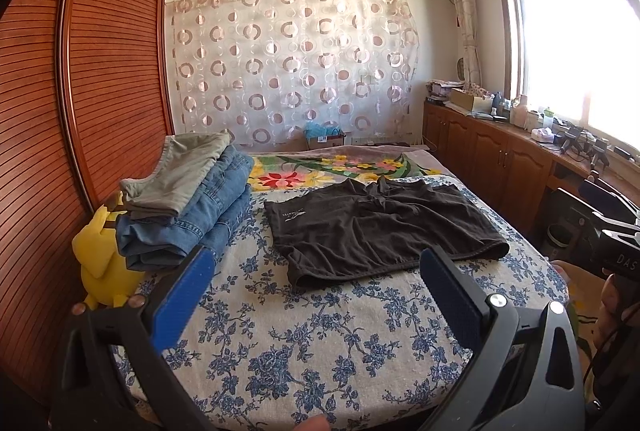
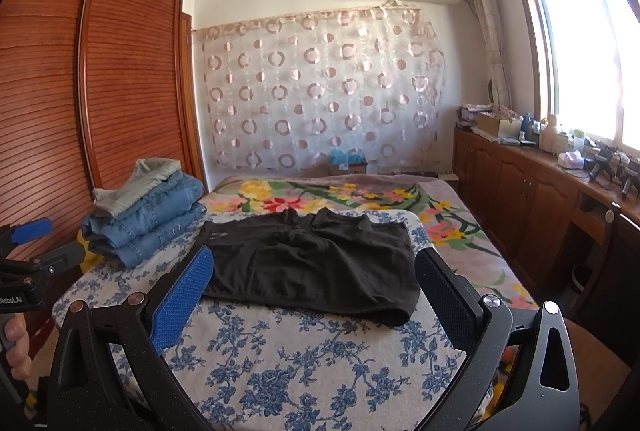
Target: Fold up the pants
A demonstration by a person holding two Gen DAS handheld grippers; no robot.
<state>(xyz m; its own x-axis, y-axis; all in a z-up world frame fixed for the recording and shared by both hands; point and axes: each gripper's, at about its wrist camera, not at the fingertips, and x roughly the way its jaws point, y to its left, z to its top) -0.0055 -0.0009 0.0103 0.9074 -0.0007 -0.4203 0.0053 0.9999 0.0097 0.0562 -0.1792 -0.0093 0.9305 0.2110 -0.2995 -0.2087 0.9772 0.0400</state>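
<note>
Black shorts [image 1: 380, 227] lie spread flat on the blue-flowered bed cover [image 1: 304, 343], waistband towards me; they also show in the right wrist view [image 2: 308, 263]. My left gripper [image 1: 316, 267] is open and empty, held above the cover just short of the shorts' near edge. My right gripper [image 2: 314, 271] is open and empty, its blue-padded fingers [image 2: 184, 295] framing the near edge of the shorts from above. The left gripper also shows at the left edge of the right wrist view [image 2: 28, 243].
A stack of folded jeans with a grey garment on top [image 1: 188, 207] sits on the bed's left, beside a yellow plush toy [image 1: 100, 263]. A wooden wardrobe [image 1: 80, 91] is on the left. Low cabinets [image 1: 500, 147] with clutter line the right wall under the window.
</note>
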